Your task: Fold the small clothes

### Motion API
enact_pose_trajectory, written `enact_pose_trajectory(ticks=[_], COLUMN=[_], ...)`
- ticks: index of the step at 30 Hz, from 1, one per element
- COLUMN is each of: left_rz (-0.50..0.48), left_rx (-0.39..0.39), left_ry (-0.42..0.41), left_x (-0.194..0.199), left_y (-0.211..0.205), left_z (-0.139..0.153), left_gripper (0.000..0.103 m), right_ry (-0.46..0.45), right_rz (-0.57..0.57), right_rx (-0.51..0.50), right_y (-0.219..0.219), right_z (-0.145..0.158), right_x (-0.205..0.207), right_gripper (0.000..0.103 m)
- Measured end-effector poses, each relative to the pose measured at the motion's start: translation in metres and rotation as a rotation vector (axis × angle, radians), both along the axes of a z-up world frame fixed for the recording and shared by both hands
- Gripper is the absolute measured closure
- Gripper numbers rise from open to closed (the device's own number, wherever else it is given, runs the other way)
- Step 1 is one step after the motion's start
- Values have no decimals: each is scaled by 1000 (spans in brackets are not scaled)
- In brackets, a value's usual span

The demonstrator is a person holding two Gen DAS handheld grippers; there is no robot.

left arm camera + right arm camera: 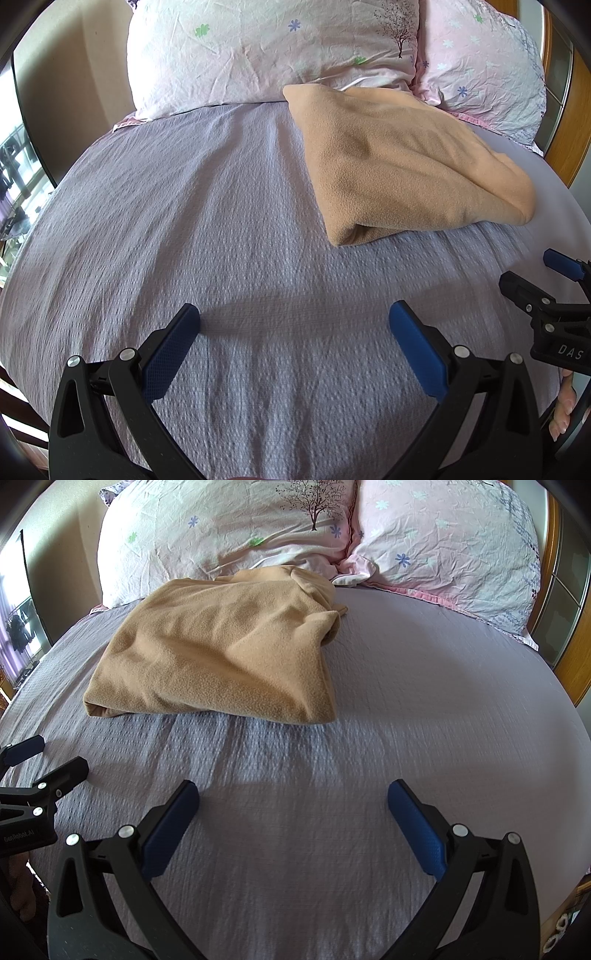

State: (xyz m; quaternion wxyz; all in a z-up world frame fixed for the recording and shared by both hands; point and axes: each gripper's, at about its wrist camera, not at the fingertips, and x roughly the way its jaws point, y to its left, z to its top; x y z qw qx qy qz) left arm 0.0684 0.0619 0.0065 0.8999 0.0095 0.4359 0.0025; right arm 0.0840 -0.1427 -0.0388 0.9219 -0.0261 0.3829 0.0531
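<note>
The tan fleece garment (218, 650) lies folded into a thick bundle on the far part of the lavender-covered bed (406, 701), near the pillows. Both grippers, left (294, 334) and right (293, 814), hover nearer, fingers spread and empty; folding looks essentially finished.

Tan fleece garment (218, 653) lies folded on the bed, near the pillows.

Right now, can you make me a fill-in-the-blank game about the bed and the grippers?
1. The tan garment lies on the ____.
2. Both the left hand-held gripper and the right hand-held gripper are ____.
3. At the head of the bed lie ____ pillows, one beside the other.
4. The garment's top edge touches the ____.

Missing words: bed; open; two; pillows
</note>
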Motion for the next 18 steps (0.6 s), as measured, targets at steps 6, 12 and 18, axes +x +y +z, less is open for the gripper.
enact_pose_trajectory(ticks=[6, 12, 18], left_rz=[-2, -1, -4], left_rx=[1, 0, 1], left_ry=[-5, -11, -21], left_x=[1, 1, -2], left_y=[0, 0, -2], left_z=[0, -1, -2], left_gripper=[1, 1, 1], right_ry=[0, -1, -1], right_rz=[0, -1, -1], right_rx=[0, 0, 0], right_y=[0, 1, 1], right_z=[0, 0, -1], right_x=[0, 1, 1], right_gripper=[2, 2, 2])
